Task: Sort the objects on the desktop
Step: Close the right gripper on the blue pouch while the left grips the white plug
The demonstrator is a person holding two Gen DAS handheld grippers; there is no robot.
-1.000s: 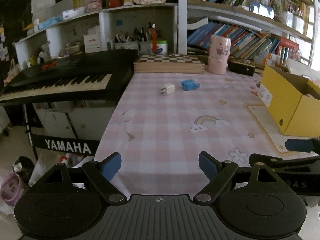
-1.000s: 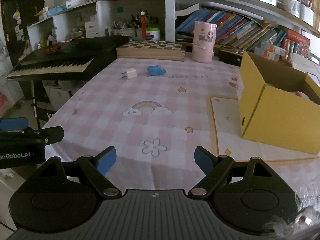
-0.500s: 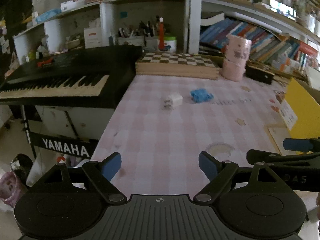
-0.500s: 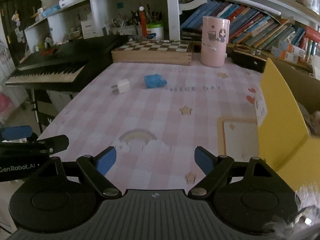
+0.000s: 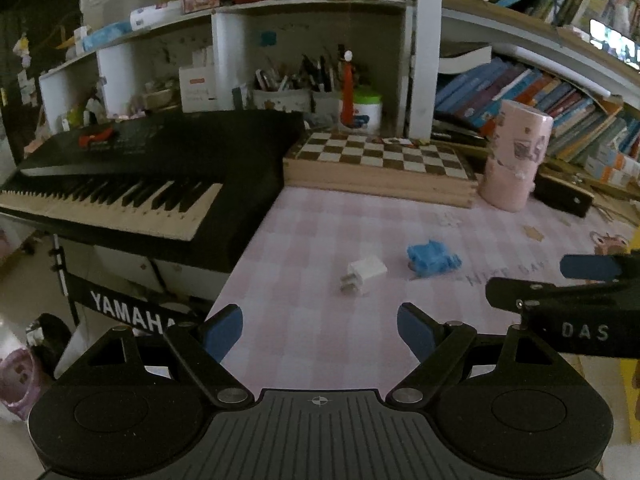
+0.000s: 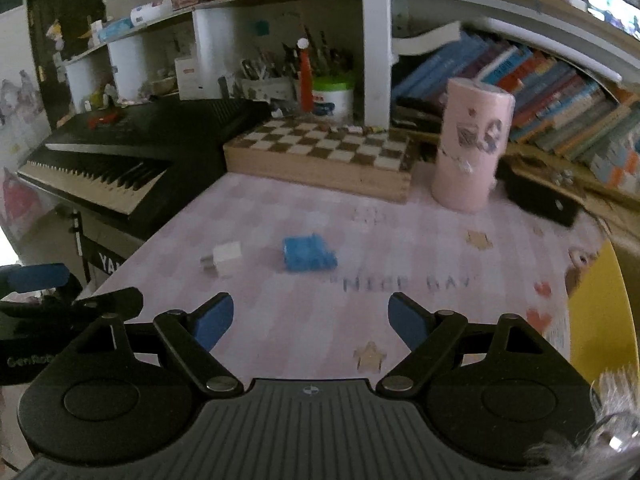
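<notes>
A white plug adapter (image 5: pixel 363 274) and a small blue toy (image 5: pixel 432 260) lie side by side on the pink checked tablecloth (image 5: pixel 312 344). My left gripper (image 5: pixel 320 332) is open and empty, a short way in front of the adapter. In the right wrist view the adapter (image 6: pixel 225 258) and the blue toy (image 6: pixel 308 253) lie ahead of my right gripper (image 6: pixel 310 322), which is open and empty. The right gripper shows at the right edge of the left wrist view (image 5: pixel 576 276). A yellow box (image 6: pixel 600 312) stands at the right.
A black Yamaha keyboard (image 5: pixel 132 184) borders the table's left edge. A wooden chessboard box (image 5: pixel 380 168) and a pink cylinder (image 5: pixel 512 156) stand at the back. A black case (image 5: pixel 562 198) lies beyond the cylinder. Shelves with books and pen pots rise behind.
Both grippers have moved forward over the table toward the adapter and the blue toy, which now look larger and closer. Both stay open.
</notes>
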